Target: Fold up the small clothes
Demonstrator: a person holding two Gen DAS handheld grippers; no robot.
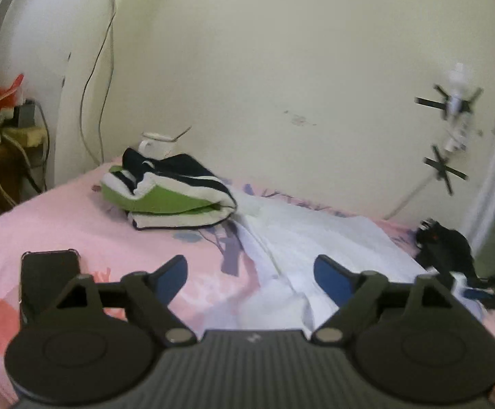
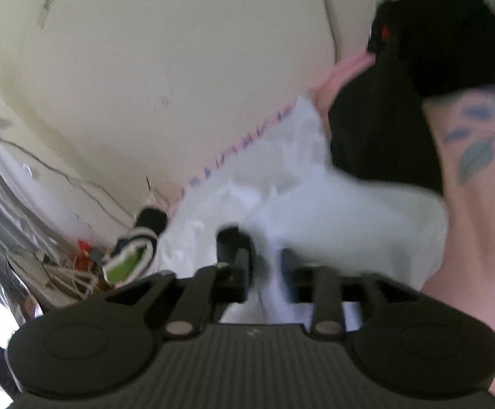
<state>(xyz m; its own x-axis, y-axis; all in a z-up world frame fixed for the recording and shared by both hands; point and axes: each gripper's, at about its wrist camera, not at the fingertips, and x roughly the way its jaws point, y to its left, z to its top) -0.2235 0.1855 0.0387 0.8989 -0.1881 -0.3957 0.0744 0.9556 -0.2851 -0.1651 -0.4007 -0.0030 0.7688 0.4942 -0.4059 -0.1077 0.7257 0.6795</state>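
A white garment (image 1: 315, 238) lies spread on the pink bedsheet (image 1: 59, 225), right of centre. My left gripper (image 1: 250, 272) is open and empty, just above the garment's near edge. My right gripper (image 2: 267, 262) is shut on a fold of the white garment (image 2: 332, 211) and lifts it; the view is blurred. The right gripper also shows at the right edge of the left wrist view (image 1: 479, 293). A folded striped garment in green, white and navy (image 1: 169, 194) sits at the back left of the bed, also in the right wrist view (image 2: 131, 259).
A black phone (image 1: 47, 272) lies on the sheet to the left of my left gripper. A white mug (image 1: 155, 145) stands by the wall behind the folded stack. Cables and clutter (image 1: 1, 129) sit off the bed's left. A tattooed arm (image 2: 476, 204) fills the right side.
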